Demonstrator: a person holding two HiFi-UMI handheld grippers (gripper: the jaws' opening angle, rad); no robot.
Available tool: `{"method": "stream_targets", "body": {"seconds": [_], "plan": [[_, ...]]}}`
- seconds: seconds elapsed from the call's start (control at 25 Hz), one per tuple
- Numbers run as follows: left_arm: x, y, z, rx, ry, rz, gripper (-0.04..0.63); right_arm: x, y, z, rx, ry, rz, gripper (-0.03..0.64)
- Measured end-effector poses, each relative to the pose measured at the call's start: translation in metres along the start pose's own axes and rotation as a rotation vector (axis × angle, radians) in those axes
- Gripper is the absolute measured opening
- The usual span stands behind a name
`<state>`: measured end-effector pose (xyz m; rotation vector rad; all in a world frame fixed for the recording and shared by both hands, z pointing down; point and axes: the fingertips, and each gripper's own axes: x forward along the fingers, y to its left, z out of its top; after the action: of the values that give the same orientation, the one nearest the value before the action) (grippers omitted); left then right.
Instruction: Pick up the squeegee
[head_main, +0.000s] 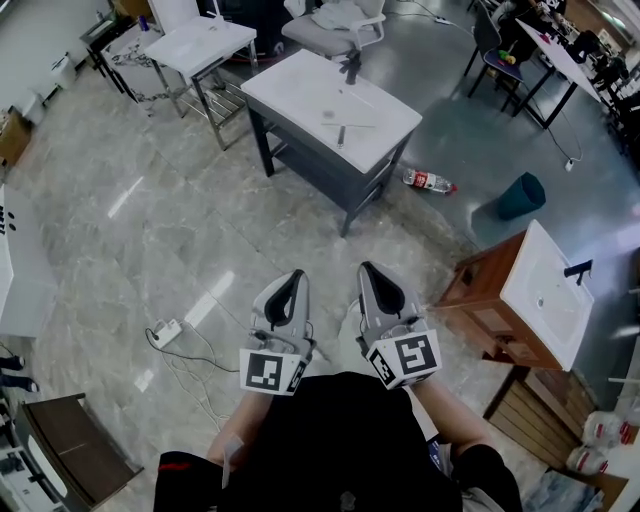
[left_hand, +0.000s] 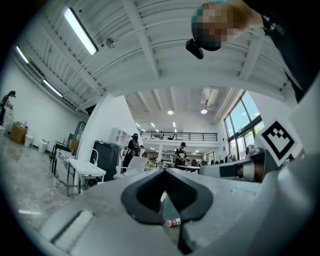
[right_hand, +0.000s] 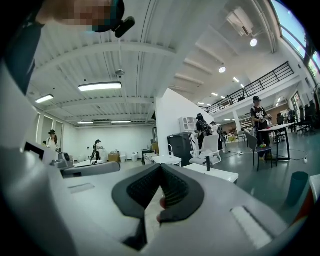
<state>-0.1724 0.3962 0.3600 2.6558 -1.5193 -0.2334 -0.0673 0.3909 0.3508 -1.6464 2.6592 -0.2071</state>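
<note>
Far ahead on the white-topped grey table (head_main: 292, 88), the thin T-shaped squeegee (head_main: 341, 127) lies slightly nearer your right gripper (head_main: 367, 269) than your left gripper (head_main: 296, 277), both closed on nothing.

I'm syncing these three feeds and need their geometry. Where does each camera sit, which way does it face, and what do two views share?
Head view: on the person's head, looking steeply down at floor and white table; left gripper, right gripper and dark torso show.
Left gripper view: on the left gripper, facing level along its shut jaws.
Right gripper view: on the right gripper, facing level along its shut jaws.
Shared: the teal bin shows in head and right gripper views.
</note>
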Motion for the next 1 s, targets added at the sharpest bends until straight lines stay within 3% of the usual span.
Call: {"method": "stream_targets", "body": {"seconds": [0.64,1.0], "plan": [[0.108,0.018,-0.013,0.033,0.032,0.022,0.002,0.078,-0.078,-0.001,-0.004,0.05,0.017,0.003],[0.171,0.009,-0.011,0.042,0.025,0.049,0.002,0.103,-0.135,0.022,-0.03,-0.006,0.04,0.002]]}}
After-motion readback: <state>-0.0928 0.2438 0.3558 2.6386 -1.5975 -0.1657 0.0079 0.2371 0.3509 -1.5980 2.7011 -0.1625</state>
